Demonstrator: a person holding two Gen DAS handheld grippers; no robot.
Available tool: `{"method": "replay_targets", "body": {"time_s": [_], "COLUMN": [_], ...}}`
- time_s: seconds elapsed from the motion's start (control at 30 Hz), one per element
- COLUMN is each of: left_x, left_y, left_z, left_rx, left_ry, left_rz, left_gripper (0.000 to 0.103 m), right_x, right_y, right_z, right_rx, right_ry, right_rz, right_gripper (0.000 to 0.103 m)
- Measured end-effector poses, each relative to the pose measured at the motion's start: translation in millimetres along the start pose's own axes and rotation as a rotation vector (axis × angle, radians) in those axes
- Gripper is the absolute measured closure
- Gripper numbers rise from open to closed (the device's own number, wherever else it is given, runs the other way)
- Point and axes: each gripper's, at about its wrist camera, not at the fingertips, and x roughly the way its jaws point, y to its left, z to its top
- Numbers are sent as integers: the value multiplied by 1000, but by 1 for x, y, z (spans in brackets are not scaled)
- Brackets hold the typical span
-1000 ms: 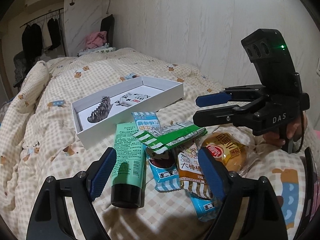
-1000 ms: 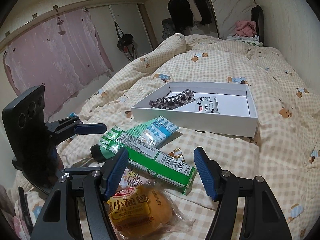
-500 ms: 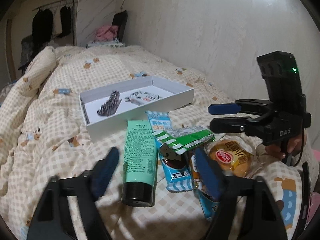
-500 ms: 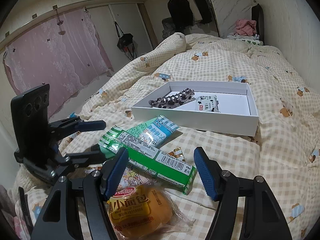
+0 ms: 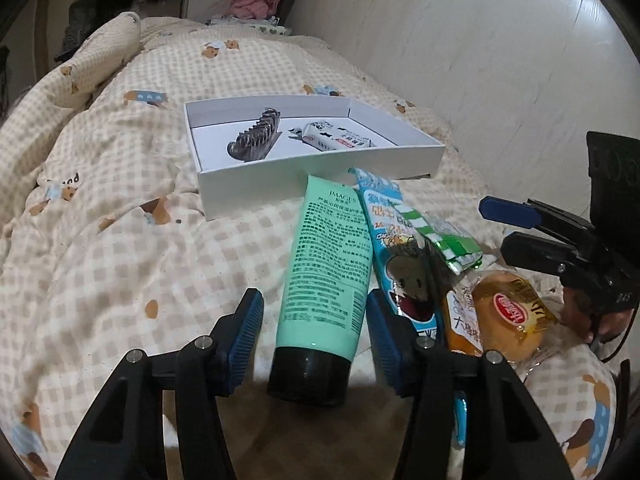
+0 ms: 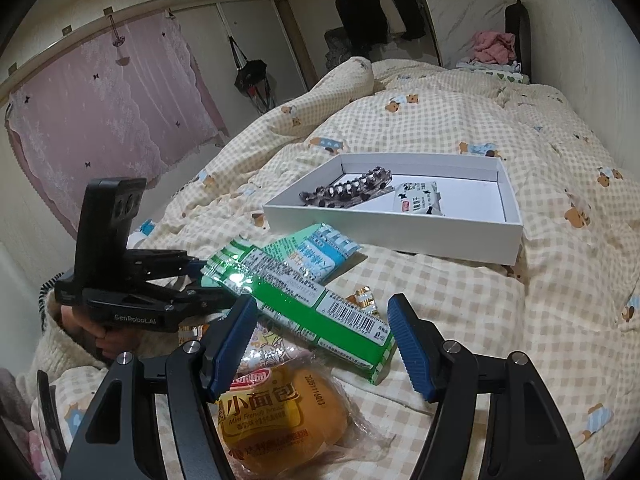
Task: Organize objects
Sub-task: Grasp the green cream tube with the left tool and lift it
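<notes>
A mint green tube with a black cap (image 5: 326, 276) lies on the bed, its cap end between the open fingers of my left gripper (image 5: 314, 338). Beside it lie a blue snack packet (image 5: 394, 240), a green packet (image 6: 304, 300) and a wrapped bun (image 6: 276, 412). A white box (image 5: 320, 172) behind them holds a dark hair clip (image 5: 256, 138) and a small white packet (image 5: 336, 140). My right gripper (image 6: 322, 344) is open and empty, hovering over the green packet and the bun; it also shows in the left wrist view (image 5: 516, 228).
The checked bear-print duvet (image 6: 480, 120) covers the bed. A wall (image 5: 480, 60) runs along the right side. A pink curtain (image 6: 100, 112) and hanging clothes (image 6: 368, 12) stand beyond the bed. Folded clothes (image 6: 492, 52) lie at the bed's far end.
My left gripper has moved forward and down, so its open fingers now flank the green tube's cap end. The right gripper has barely moved.
</notes>
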Motion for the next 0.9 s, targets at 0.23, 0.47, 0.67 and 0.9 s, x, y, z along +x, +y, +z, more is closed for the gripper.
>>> {"method": "replay_targets", "body": {"time_s": [0.23, 0.47, 0.67, 0.9], "left_x": [19, 24, 25, 19], "left_y": [-29, -30, -30, -32], "left_z": [2, 3, 4, 3], "left_rx": [148, 178, 183, 195], "left_ry": [50, 57, 52, 15], "left_rz": [131, 155, 153, 140], "left_gripper": [39, 36, 35, 43], "right_x": [0, 0, 0, 0], "right_y": [-1, -2, -3, -3], "right_z": [-1, -2, -2, -2], "right_rx": [14, 14, 17, 18], "right_ry": [3, 5, 6, 6], "right_rz": [3, 3, 6, 8], "right_gripper": [34, 34, 34, 34]}}
